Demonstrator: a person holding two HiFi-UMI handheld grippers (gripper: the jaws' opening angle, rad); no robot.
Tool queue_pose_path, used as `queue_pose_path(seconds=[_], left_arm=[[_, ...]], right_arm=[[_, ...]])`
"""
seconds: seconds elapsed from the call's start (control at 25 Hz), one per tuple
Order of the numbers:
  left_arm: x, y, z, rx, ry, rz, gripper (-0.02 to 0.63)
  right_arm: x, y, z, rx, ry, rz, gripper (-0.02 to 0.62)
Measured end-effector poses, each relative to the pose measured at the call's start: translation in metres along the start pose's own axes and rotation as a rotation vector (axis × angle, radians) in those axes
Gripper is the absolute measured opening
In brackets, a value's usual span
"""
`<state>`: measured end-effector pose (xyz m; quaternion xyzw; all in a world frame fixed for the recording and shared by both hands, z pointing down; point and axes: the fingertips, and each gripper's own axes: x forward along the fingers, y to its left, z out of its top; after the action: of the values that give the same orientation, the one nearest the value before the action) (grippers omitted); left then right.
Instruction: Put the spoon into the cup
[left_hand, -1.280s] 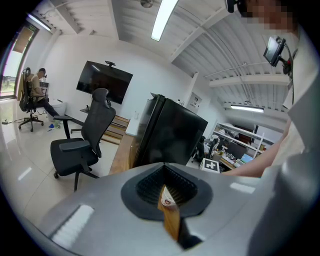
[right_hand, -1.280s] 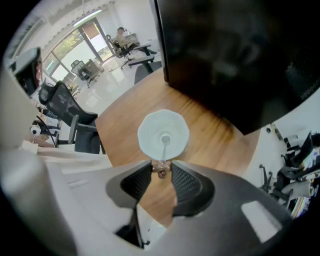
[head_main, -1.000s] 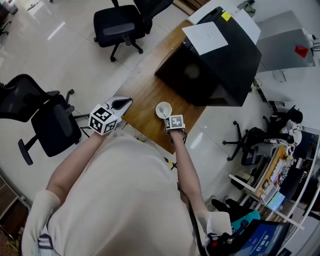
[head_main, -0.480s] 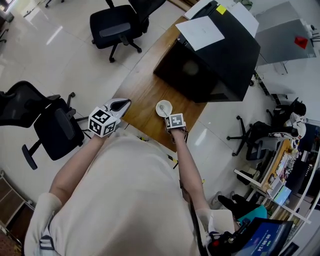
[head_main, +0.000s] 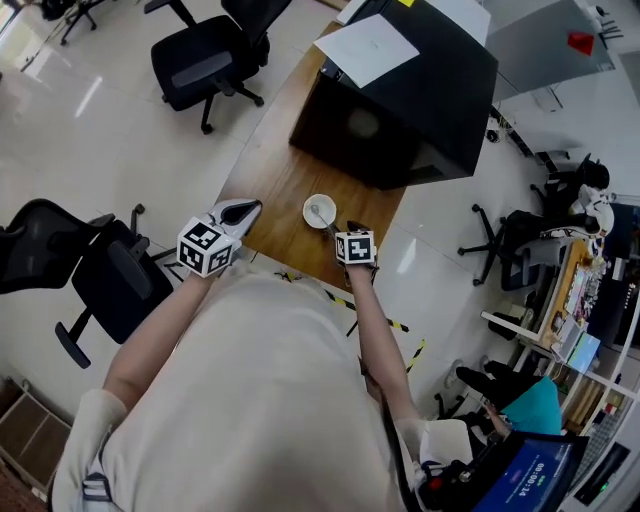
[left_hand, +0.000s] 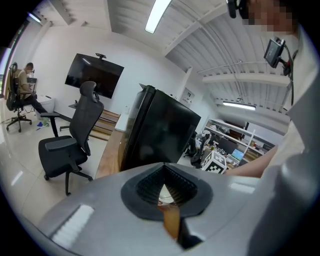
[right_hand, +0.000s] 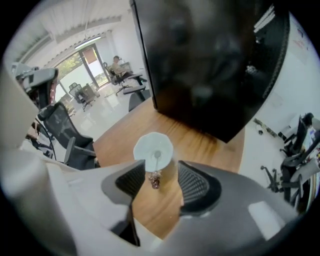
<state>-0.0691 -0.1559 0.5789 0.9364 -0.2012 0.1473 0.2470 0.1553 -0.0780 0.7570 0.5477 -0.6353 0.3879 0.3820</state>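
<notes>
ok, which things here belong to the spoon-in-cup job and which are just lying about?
Job: spoon, standing in the white cup; right tongs, opening, spoon handle between them, not gripped.
Lying about: black box, paper sheet on it, office chairs, idle left tongs.

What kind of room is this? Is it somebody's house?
It looks like an office or a work lab, not a house. There are black office chairs on wheels, a big dark screen on the wall, and shelves crowded with gear near the wooden table.
</notes>
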Motion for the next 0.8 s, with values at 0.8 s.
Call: queue_pose_path(seconds=[0.8], left_arm=[[0.011, -0.004, -0.007, 0.179, 0.143, -0.302, 0.005]], right_arm=[[-0.144, 0.048, 0.055, 0.428, -0.642, -0.038, 0.14]])
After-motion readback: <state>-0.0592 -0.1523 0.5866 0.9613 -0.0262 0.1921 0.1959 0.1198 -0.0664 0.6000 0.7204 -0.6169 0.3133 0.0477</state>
